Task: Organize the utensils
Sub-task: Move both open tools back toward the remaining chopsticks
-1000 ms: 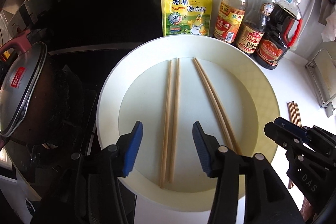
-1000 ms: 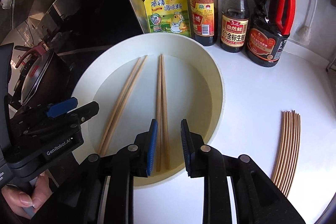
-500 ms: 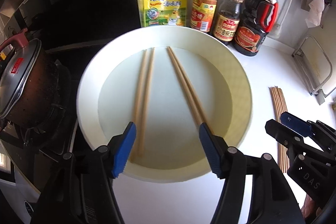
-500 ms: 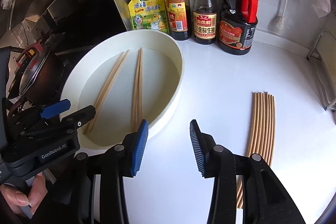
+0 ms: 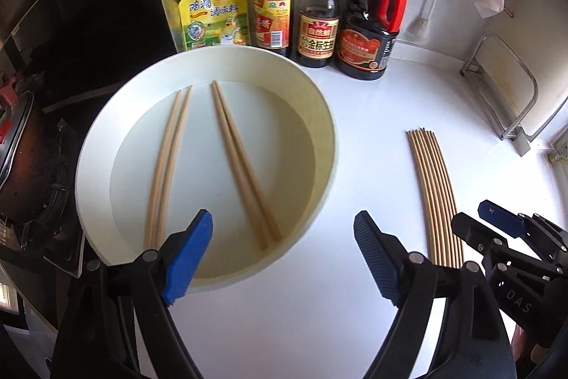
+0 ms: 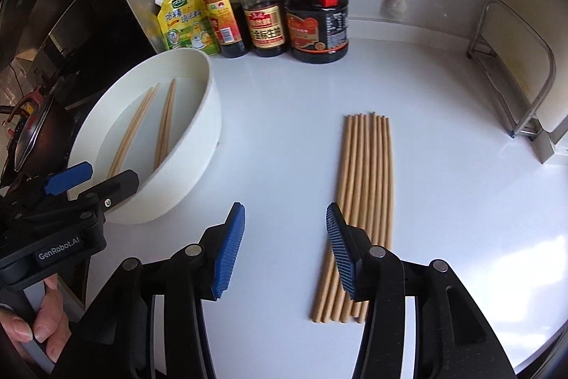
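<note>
A white round basin holds two pairs of wooden chopsticks, one pair on the left and one on the right. Several more chopsticks lie in a flat row on the white counter to the basin's right. My left gripper hangs over the basin's near right rim, jaws opening, nothing between them. My right gripper hovers over bare counter just left of the row, jaws opening and empty.
A yellow seasoning pouch and three sauce bottles stand along the back wall. A pot with a lid sits on the stove at the left. A metal rack stands at the right. A hand holds the left gripper's handle.
Both grippers have moved right, away from the chopstick pairs in the basin, and their jaws have spread wider. The row of chopsticks on the counter has come into fuller view.
</note>
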### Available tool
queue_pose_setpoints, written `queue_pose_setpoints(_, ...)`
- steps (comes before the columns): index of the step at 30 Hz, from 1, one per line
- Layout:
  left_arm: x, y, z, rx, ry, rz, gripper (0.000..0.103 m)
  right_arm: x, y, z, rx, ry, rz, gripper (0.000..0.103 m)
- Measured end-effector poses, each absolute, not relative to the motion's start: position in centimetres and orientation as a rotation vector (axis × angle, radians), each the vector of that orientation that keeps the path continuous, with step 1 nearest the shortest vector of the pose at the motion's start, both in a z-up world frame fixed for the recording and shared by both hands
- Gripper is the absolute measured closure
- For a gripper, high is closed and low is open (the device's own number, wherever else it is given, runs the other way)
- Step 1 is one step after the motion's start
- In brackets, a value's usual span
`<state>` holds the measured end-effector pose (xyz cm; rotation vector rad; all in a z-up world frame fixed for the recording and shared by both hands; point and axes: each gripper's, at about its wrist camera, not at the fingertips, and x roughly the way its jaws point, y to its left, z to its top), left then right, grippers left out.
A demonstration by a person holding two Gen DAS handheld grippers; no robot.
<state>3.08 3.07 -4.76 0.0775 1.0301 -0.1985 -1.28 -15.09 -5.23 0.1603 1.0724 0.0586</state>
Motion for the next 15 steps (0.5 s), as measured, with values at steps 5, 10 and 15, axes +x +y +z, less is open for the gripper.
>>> queue_pose_setpoints(5,2.3,0.3,-4.6,0.073,1.006,-0.236,0.021,-2.6,-18.8,-6.5,0.191,1.083,-0.003,0.054)
queue_pose_setpoints(10,1.9,-2.5,-5.3,0.095,1.000,-0.265,0.020,-3.6,-21.9,-8.3,0.195,1.099,-0.055,0.054)
queue_pose_setpoints(15,1.9,-4.5,-7.0,0.115,1.031,-0.280,0.019,-3.6,-23.6,-10.3,0.206,1.120,-0.073,0.054)
